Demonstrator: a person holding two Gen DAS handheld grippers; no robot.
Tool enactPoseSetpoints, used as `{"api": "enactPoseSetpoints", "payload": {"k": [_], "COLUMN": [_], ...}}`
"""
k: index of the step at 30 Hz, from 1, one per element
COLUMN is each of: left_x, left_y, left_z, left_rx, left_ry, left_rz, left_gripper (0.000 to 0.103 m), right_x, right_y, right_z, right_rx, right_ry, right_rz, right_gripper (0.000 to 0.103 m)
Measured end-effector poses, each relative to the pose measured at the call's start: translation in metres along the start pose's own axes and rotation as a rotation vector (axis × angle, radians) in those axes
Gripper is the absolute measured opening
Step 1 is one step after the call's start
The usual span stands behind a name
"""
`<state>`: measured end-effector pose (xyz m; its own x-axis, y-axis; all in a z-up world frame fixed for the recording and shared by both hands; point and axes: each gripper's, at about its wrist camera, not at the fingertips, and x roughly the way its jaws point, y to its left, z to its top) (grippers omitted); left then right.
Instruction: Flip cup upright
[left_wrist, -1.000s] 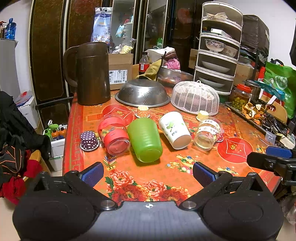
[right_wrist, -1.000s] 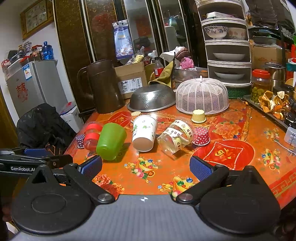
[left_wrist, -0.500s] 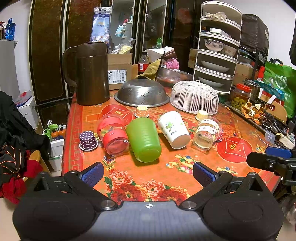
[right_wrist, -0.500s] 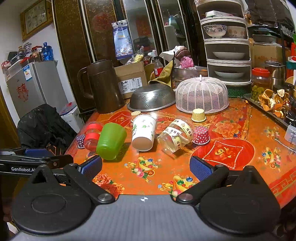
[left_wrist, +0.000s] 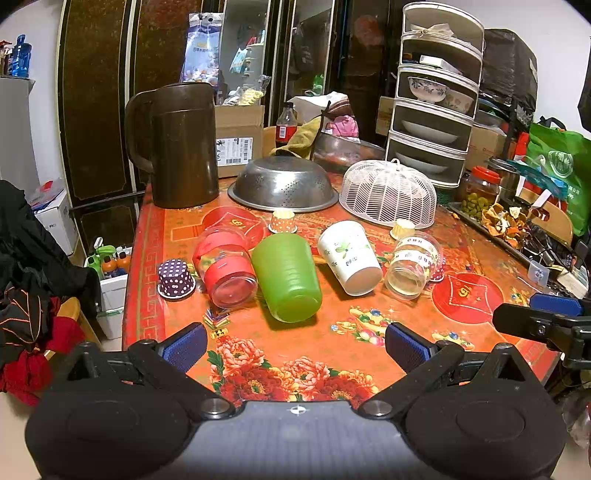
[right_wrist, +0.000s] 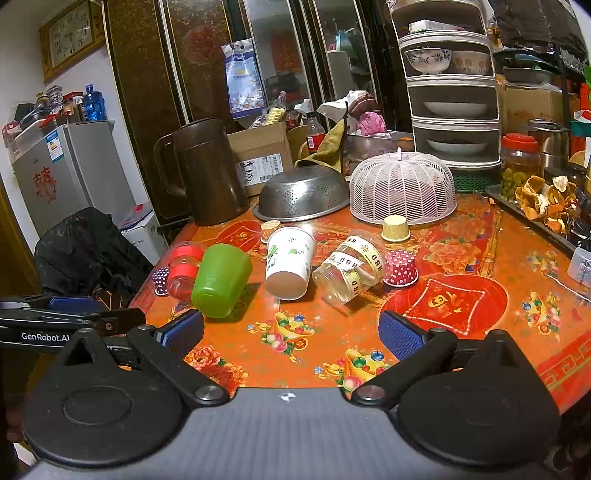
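Four cups on their sides mid-worktop (left_wrist: 424, 328), green cup (left_wrist: 286, 275) nearest at 12 o'clock; both grippers, left gripper (left_wrist: 295, 347) and right gripper (right_wrist: 290, 332), fingers wide, empty, poised for approach.

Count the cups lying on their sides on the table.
4, in a row: red-banded clear cup leftmost, green cup, white paper cup, then taped clear cup rightmost. Others could be hidden behind clutter.

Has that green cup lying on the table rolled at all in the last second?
No. The green cup lies on its side between the red-banded jar and the white paper cup, just as before, with neither tongs touching it.
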<state>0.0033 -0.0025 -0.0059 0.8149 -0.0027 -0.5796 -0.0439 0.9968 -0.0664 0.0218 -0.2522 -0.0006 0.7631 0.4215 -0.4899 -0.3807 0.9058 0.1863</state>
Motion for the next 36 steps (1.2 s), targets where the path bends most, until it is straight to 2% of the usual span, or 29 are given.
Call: {"api": "enactPoseSetpoints", "payload": {"k": [20, 23, 26, 29, 31, 36], "left_x": [-0.001, -0.005, -0.006, 0.005, 0.018, 0.065], "left_y": [-0.001, 0.010, 0.032, 0.058, 0.073, 0.077], "left_z": [-0.001, 0.004, 0.015, 0.026, 0.033, 0.060], "left_rx": [-0.011, -0.026, -0.046, -0.105, -0.176, -0.223], "left_ry": [0.003, -0.024, -0.054, -0.012, 0.038, 0.153], "left_rz": [-0.010, -0.027, 0.012, 0.046, 0.018, 0.017], "left_gripper": [0.103, 0.103, 0.103, 0.103, 0.103, 0.102], "right_x": [0.002, 0.004, 0.005, 0.005, 0.008, 0.015], "right_y": [0.000, 0.000, -0.002, -0.006, -0.009, -0.010], "right_z": [-0.002, -0.003, -0.004, -0.005, -0.005, -0.006], "right_rx": [0.002, 0.001, -0.001, 0.013, 0.024, 0.025], "right_ry": [0.008, 0.013, 0.018, 0.015, 0.015, 0.030], "right_rz": [0.003, 0.006, 0.009, 0.017, 0.027, 0.051], "right_gripper": [0.102, 0.102, 0.102, 0.102, 0.102, 0.102]}}
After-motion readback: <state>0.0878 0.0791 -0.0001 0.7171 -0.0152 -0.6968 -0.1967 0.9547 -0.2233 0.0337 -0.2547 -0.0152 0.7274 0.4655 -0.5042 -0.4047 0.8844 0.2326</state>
